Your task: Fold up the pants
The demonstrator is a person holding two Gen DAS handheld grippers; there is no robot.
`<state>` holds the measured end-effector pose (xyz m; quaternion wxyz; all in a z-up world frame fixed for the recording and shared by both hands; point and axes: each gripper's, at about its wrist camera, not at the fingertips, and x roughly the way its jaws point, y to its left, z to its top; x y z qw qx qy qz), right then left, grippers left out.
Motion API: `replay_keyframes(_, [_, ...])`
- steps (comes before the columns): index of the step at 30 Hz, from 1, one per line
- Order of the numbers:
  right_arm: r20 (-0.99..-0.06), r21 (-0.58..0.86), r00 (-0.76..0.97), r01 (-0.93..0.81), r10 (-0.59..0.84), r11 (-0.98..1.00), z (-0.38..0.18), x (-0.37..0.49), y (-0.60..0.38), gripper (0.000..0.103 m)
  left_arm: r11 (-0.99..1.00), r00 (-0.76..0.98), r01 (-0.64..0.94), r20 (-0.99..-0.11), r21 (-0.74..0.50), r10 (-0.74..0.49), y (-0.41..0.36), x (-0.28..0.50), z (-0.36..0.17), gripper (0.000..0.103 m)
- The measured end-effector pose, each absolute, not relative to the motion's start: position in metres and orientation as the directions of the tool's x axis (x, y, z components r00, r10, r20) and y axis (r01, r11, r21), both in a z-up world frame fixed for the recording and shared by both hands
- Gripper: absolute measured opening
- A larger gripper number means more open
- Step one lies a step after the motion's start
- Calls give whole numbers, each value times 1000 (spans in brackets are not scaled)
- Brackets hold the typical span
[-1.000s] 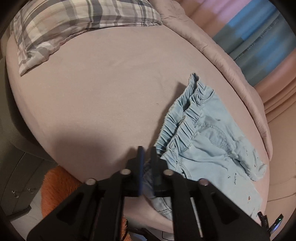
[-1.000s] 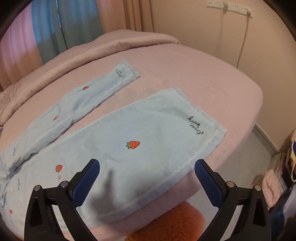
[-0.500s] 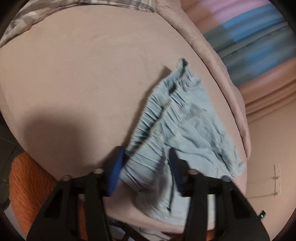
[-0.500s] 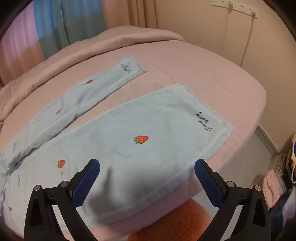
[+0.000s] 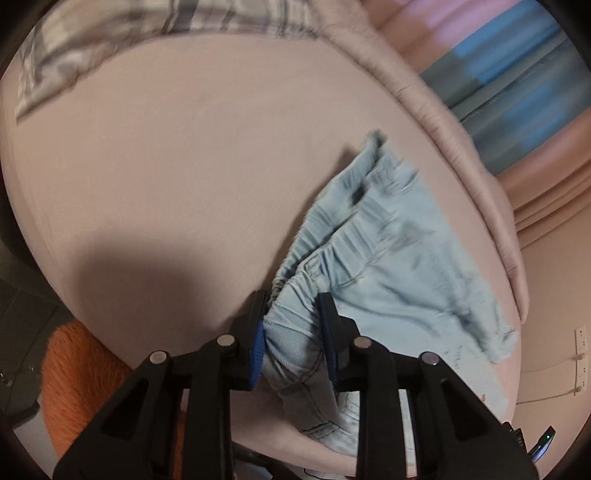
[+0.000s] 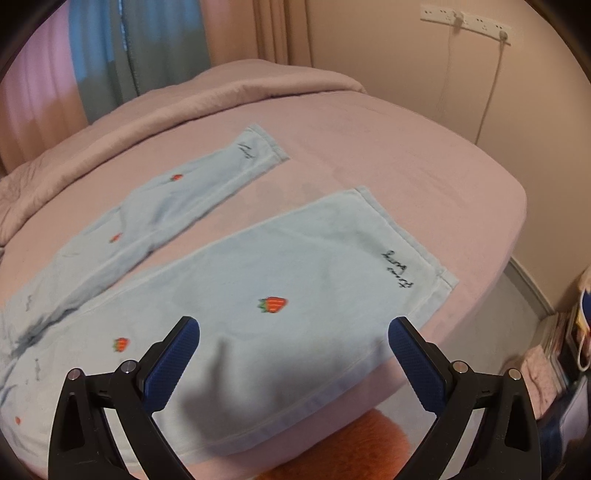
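Light blue pants with strawberry prints lie spread on the pink bed. The left wrist view shows their gathered elastic waistband [image 5: 354,236] near the bed's front edge. My left gripper [image 5: 293,314] has its jaws partly open around the near corner of the waistband, with cloth between the pads. The right wrist view shows both legs: the near leg [image 6: 295,291] lies wide and flat, the far leg [image 6: 192,192] lies angled away. My right gripper [image 6: 293,339] is wide open and empty, hovering just above the near leg close to the bed's edge.
A plaid pillow [image 5: 147,33] lies at the bed's head. A pink duvet [image 6: 184,107] is bunched along the far side. An orange fuzzy rug [image 6: 351,443] lies on the floor below the bed edge. A wall socket strip and cable [image 6: 465,22] are on the right.
My left gripper was shut beside the waistband, then opened and moved onto its near corner, now narrowing on the cloth. My right gripper stayed open and drifted slightly forward over the near leg.
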<state>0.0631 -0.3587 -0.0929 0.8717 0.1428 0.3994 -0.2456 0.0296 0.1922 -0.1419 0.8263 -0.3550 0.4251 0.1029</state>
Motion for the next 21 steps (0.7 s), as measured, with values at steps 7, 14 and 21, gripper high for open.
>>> replay_keyframes(7, [-832,37,475,564,-287,825,-125,82,-377,102,758,612,-456,-783,-466,-113,192,34,-140,30])
replay_keyframes(14, [-838,37,462,579,-290,814,-132,90,-377,102,740,620,-460,-774,-491,-129,192,32,-144,30])
replay_keyframes(21, [-837,24,456,581,-301,814,-132,96,-380,102,746,626,-444,-768,-496,-138,195,29,-145,30])
